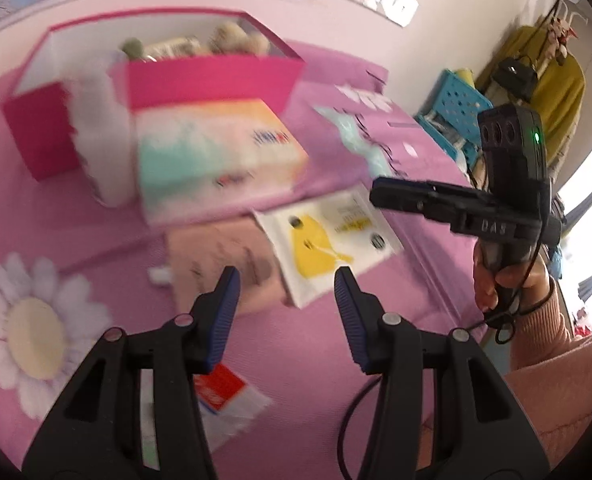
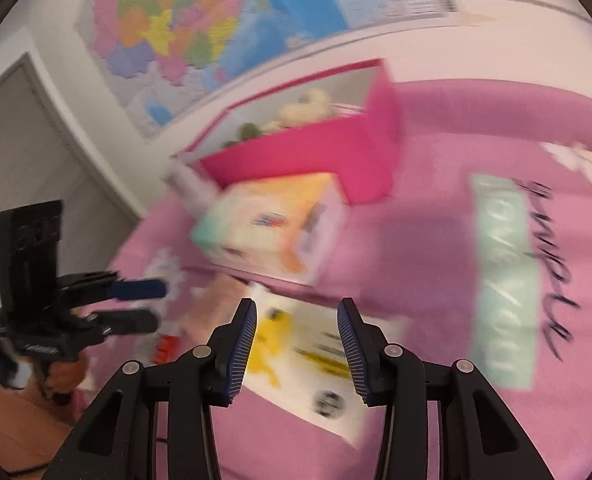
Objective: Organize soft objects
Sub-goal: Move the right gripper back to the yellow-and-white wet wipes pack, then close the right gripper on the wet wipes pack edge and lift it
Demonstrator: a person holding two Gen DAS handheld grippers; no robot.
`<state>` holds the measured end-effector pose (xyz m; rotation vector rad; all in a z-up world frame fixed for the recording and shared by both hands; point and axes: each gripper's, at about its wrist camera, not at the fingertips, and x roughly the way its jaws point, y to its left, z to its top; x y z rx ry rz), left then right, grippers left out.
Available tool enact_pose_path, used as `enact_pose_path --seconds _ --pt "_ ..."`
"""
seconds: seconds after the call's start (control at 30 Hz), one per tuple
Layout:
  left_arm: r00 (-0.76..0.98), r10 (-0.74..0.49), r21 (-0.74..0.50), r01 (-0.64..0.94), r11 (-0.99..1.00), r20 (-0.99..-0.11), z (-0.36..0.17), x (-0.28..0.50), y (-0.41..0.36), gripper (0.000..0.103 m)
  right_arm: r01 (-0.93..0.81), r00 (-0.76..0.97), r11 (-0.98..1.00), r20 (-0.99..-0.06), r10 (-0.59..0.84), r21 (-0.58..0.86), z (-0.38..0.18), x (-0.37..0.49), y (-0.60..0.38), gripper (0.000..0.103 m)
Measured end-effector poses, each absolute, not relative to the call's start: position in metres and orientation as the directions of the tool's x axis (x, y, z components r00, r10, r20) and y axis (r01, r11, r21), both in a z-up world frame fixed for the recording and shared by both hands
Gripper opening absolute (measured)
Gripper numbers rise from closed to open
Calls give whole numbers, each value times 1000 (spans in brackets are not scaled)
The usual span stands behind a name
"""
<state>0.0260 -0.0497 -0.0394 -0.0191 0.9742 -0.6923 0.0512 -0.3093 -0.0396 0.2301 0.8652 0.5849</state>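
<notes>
A pink open box (image 1: 212, 80) (image 2: 304, 156) at the back of the pink bed holds several plush toys (image 1: 232, 38) (image 2: 304, 110). In front of it lies a pastel tissue pack (image 1: 216, 156) (image 2: 272, 224). Nearer lie a white packet with a yellow print (image 1: 328, 240) (image 2: 308, 360) and a peach folded cloth (image 1: 224, 264) (image 2: 208, 312). My left gripper (image 1: 286, 280) is open and empty above the cloth and packet. My right gripper (image 2: 296, 312) is open and empty above the white packet. The right gripper also shows in the left wrist view (image 1: 408, 194).
A small red-and-white packet (image 1: 224, 396) (image 2: 166, 350) lies near the left gripper. A white fluffy item (image 1: 100, 136) leans by the box. A blue crate (image 1: 452, 112) and clothes rack (image 1: 544, 64) stand beyond the bed. A map (image 2: 200, 28) hangs on the wall.
</notes>
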Motion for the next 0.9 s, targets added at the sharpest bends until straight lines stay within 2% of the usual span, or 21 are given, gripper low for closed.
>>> enact_pose_path --seconds 0.23,0.57,0.6,0.67,0.73,0.9 --pt "311 -552 -314 569 760 -773 -53 18 -75 51 -300 505 850 -684 527 433 -61 39 -334 43" --pt "279 -533 -311 567 763 -798 -65 19 -87 51 -303 484 834 -680 551 460 -73 33 -330 43" --pt "276 -533 -316 563 764 -800 -66 20 -87 51 -306 483 833 -679 553 461 -74 33 -329 41" --pt "272 -534 -323 556 766 -800 -68 22 -88 51 -303 492 842 -683 540 447 -73 33 -328 27" --pt "266 -539 -335 548 767 -799 -69 23 -87 51 -296 501 856 -694 518 425 -74 33 -330 20" --pt "245 -539 -360 521 774 -806 -76 32 -89 52 -301 510 857 -689 515 418 -73 31 -334 15"
